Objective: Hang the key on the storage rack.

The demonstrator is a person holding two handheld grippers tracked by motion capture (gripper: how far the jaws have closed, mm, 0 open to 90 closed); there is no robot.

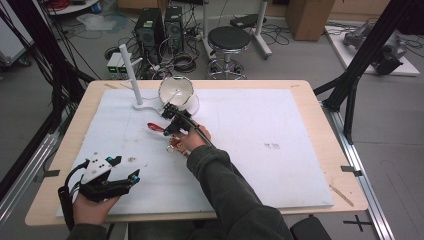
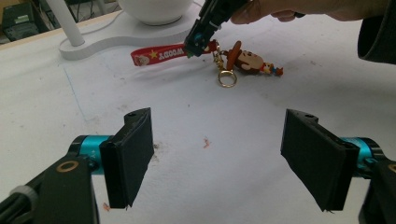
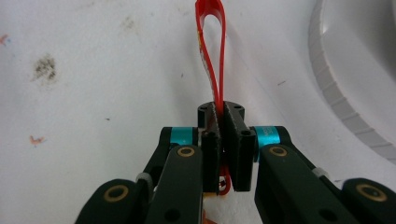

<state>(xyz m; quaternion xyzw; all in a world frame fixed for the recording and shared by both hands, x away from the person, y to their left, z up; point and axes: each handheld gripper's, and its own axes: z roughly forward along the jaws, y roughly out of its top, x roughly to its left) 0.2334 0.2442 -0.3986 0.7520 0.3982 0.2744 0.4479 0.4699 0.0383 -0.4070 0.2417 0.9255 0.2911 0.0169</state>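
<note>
White mat (image 1: 260, 150), one strap (image 3: 212, 56), two tongs (image 3: 221, 123).

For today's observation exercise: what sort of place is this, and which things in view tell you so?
Probably a robotics or research lab: desktop computer towers among tangled cables on the floor, a round stool, and a black frame beside the worktable.

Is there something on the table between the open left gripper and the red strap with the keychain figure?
Nothing visible: bare white mat lies between the left gripper and the red strap, which the right gripper is shut on.
</note>
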